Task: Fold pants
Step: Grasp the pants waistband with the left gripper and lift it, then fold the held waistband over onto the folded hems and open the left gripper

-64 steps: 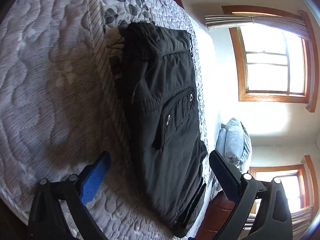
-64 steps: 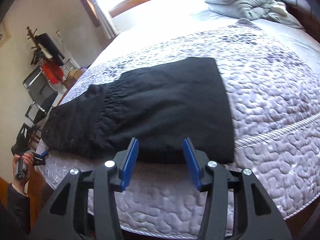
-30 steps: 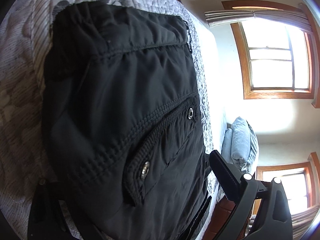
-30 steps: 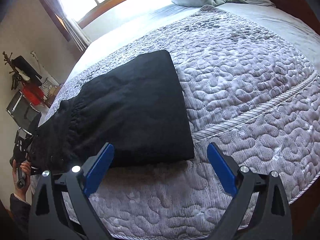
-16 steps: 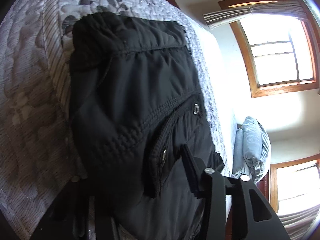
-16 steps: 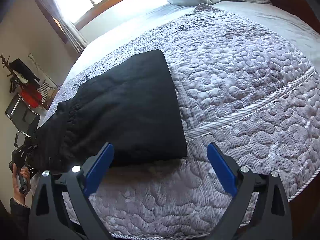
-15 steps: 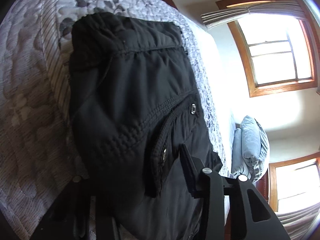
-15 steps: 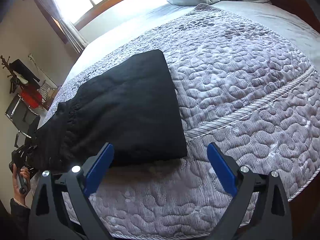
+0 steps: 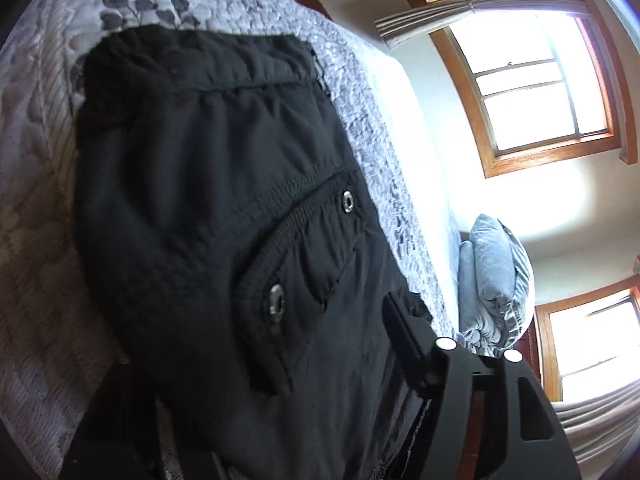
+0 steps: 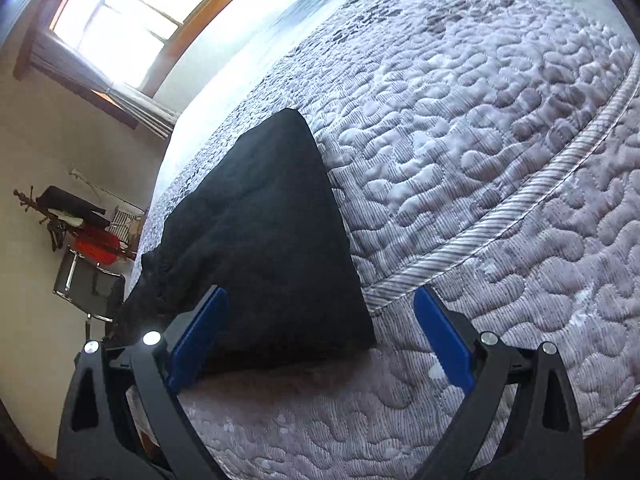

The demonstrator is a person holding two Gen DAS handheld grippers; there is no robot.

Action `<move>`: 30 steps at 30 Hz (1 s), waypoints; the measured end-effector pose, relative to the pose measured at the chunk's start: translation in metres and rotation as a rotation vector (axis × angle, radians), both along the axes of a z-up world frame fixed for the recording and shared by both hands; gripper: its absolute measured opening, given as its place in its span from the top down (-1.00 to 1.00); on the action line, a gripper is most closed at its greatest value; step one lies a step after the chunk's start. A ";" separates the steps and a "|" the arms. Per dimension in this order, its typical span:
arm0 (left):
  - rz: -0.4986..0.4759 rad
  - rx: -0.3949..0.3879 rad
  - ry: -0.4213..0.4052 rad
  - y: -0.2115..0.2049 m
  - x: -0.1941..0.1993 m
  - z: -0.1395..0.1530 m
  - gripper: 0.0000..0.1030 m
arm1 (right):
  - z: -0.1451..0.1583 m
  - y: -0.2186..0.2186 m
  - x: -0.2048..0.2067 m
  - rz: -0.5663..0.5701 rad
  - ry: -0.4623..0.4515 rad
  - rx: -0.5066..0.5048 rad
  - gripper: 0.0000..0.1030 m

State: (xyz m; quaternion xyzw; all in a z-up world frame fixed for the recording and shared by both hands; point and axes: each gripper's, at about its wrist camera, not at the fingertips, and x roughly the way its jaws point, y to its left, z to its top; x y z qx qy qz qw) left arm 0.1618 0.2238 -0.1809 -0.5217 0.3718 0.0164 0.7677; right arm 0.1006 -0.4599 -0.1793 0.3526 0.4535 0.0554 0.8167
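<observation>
Left wrist view: black pants (image 9: 208, 208) fill the frame's middle on the bed (image 9: 36, 240); left gripper (image 9: 260, 412) clenched on their waist end. Right wrist view: right gripper (image 10: 320, 344) released, lower centre; lift evenly, keeping layers aligned.

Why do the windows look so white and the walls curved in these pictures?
Left wrist view: the window is blown out white by daylight, its frame bowed by the fisheye lens, and the black pants are dark and slightly blurred. Right wrist view: the window glares too, and the quilted bedspread bulges like a dome.
</observation>
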 end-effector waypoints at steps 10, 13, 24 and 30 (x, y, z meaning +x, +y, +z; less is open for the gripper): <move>-0.011 0.033 0.009 -0.006 0.007 -0.005 0.60 | -0.015 0.010 0.012 0.007 0.034 -0.008 -0.83; -0.017 0.057 -0.033 -0.010 0.004 0.008 0.69 | -0.018 0.013 0.011 0.012 0.036 -0.023 -0.83; -0.187 0.389 -0.214 -0.084 0.005 0.095 0.72 | -0.020 0.014 0.010 0.010 0.028 -0.024 -0.83; -0.343 0.616 -0.300 -0.156 -0.001 0.131 0.67 | -0.019 0.012 0.006 0.002 0.020 -0.006 -0.83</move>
